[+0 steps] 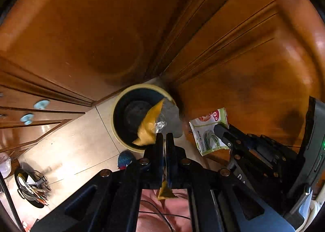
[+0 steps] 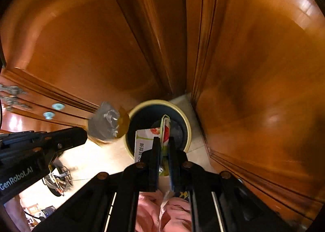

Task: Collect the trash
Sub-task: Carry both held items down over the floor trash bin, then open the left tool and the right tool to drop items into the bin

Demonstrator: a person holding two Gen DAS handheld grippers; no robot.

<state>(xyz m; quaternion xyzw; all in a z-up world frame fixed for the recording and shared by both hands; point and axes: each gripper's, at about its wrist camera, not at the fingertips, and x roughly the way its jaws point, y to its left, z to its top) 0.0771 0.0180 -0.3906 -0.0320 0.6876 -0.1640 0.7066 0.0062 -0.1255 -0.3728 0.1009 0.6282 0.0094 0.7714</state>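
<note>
A round bin (image 1: 124, 140) with a cream rim and dark inside stands on the tiled floor in a corner of wooden cabinets; it also shows in the right wrist view (image 2: 187, 128). My left gripper (image 1: 165, 137) is shut on a yellow and silver wrapper (image 1: 151, 123), held above the bin's near rim. From the right wrist view that wrapper (image 2: 105, 124) hangs left of the bin. My right gripper (image 2: 162, 142) is shut on a white and green food packet (image 2: 145, 138), held over the bin's opening. The packet (image 1: 209, 130) appears right of the bin in the left wrist view.
Wooden cabinet doors (image 1: 254, 69) close in behind and to the right of the bin. Drawers with pale blue knobs (image 1: 41, 104) are at the left. A black dish of utensils (image 1: 30, 189) lies on the floor at lower left. A blue object (image 1: 126, 159) lies near the bin.
</note>
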